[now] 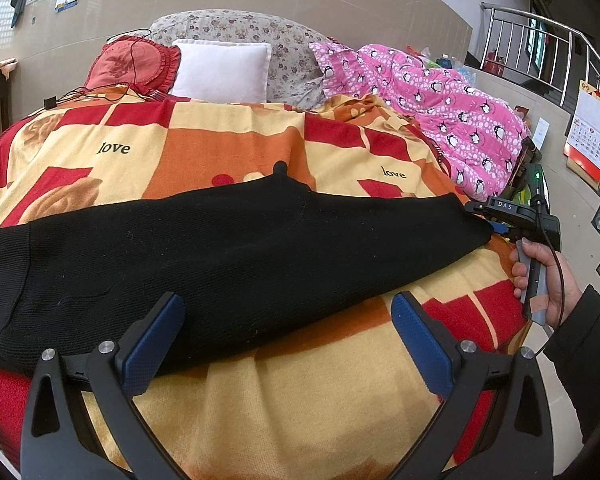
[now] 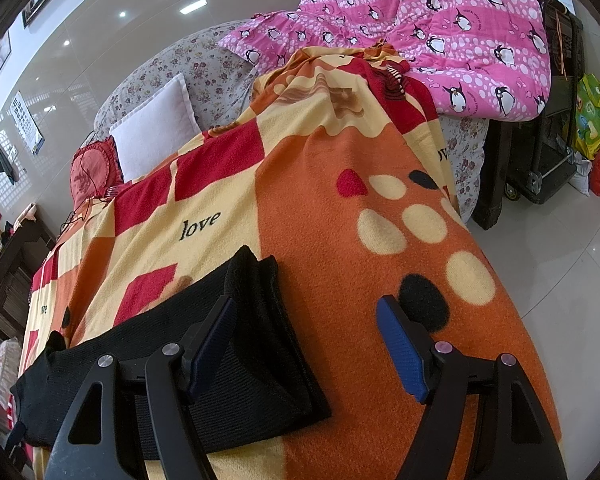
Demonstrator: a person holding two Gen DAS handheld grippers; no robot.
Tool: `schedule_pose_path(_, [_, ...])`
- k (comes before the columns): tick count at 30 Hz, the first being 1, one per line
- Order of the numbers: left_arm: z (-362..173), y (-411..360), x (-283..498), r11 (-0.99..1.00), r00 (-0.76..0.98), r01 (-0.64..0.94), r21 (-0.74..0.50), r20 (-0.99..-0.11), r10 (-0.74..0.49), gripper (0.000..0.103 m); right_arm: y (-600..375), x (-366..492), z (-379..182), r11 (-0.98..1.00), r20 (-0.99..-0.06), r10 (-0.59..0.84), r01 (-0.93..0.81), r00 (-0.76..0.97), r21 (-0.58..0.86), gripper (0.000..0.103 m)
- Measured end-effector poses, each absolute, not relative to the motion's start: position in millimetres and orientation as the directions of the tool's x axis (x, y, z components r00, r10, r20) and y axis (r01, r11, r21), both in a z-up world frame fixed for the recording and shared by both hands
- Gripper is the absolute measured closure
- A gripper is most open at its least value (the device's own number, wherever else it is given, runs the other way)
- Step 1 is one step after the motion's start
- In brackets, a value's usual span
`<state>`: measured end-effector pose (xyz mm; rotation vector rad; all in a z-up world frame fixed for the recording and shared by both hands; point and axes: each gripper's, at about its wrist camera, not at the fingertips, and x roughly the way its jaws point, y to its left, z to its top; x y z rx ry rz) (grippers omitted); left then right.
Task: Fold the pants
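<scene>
a: where are the black pants?
b: flat across the patterned blanket, cuffs toward 3 o'clock.
a: left gripper?
b: spread wide, holding nothing, one pad over the fabric's near edge.
a: right gripper?
b: wide apart too, empty, straddling the cuff end.

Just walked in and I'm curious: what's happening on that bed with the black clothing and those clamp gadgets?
A person is folding black pants that lie flat across an orange, red and yellow blanket on the bed. They hold a two-finger tool in each hand. The left gripper is open at the near edge of the pants. The right gripper is open too, at one end of the pants. Neither has clamped the fabric.
</scene>
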<state>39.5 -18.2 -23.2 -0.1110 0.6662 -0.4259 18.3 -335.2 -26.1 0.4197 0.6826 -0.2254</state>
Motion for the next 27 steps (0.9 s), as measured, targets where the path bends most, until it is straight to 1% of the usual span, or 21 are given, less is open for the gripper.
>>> schedule_pose_path(27, [-25.5,-18.3,39.2,0.907,0.701,0.349,-0.237,-0.576,-0.420,0.000,-335.2,18.2,-26.2,0.894,-0.651,-0.064,0.334,0.756,0.300,0.029])
